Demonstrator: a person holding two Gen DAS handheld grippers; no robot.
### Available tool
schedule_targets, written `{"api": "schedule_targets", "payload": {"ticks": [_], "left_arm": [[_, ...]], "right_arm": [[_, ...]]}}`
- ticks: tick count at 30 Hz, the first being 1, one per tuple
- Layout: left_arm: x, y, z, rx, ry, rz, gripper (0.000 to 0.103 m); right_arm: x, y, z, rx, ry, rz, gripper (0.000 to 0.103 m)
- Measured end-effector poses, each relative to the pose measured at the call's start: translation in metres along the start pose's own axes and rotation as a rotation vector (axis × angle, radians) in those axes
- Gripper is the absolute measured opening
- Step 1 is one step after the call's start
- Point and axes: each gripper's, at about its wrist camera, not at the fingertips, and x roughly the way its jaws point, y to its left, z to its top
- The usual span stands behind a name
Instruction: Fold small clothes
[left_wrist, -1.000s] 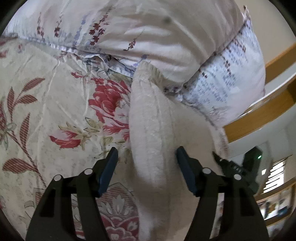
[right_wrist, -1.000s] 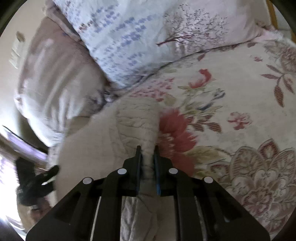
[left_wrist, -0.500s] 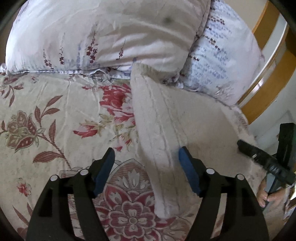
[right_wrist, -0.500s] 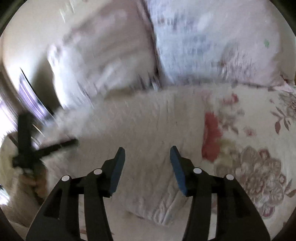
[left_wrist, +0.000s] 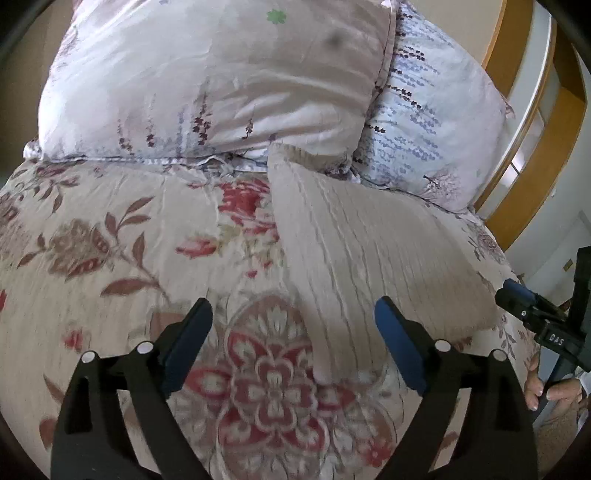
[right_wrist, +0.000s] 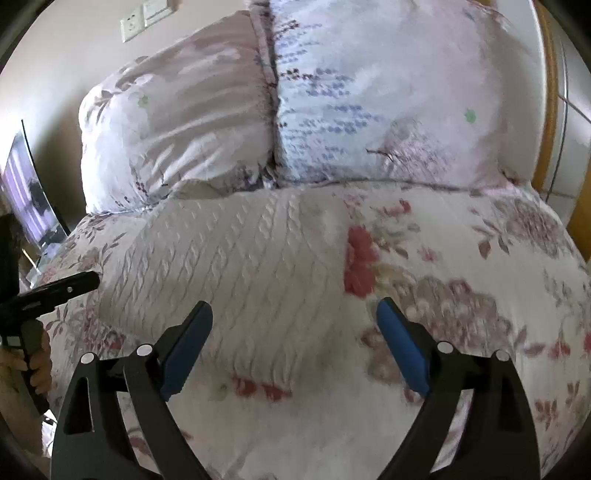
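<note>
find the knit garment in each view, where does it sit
Left wrist: the knit garment runs from the centre toward the lower right, lying on the floral bedspread, its far tip at the pillows.
Right wrist: the garment fills the centre-left, with its near edge between the open fingers.
Shared landmark: the seam where the beige pillow meets the blue-print pillow, just behind the garment.

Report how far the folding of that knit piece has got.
Done: the cream knit garment lies folded flat on the floral bedspread. In hand: nothing; the left hand-held gripper and right hand-held gripper have just opened, both empty. Left: perhaps another fold; no other clothes show.
</note>
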Motion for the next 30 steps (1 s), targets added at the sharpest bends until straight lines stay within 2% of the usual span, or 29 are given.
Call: {"api": "schedule_targets", "payload": {"ticks": [3, 7, 11, 18, 22, 30], "left_arm": [[-0.005, -0.005, -0.009, 0.019, 0.003, 0.029, 0.095], [-0.010, -0.022, -0.023, 0.098, 0.001, 0.114, 0.101], [-0.007, -0.035, -0.031, 0.133, 0.029, 0.126, 0.101], [0.008, -0.048, -0.040, 0.184, 0.093, 0.183, 0.101], [0.015, -0.048, -0.043, 0.186, 0.125, 0.223, 0.101], [0.023, -0.047, -0.047, 0.187, 0.162, 0.232, 0.101]], "right_arm": [[-0.004, 0.000, -0.009, 0.017, 0.010, -0.003, 0.093], [-0.004, 0.009, -0.022, 0.008, 0.045, -0.010, 0.095], [0.006, 0.021, -0.034, 0.003, 0.109, -0.001, 0.095], [0.021, 0.037, -0.045, 0.007, 0.182, -0.052, 0.095], [0.027, 0.039, -0.047, 0.024, 0.201, -0.074, 0.095], [0.030, 0.042, -0.048, 0.012, 0.205, -0.119, 0.096]]}}
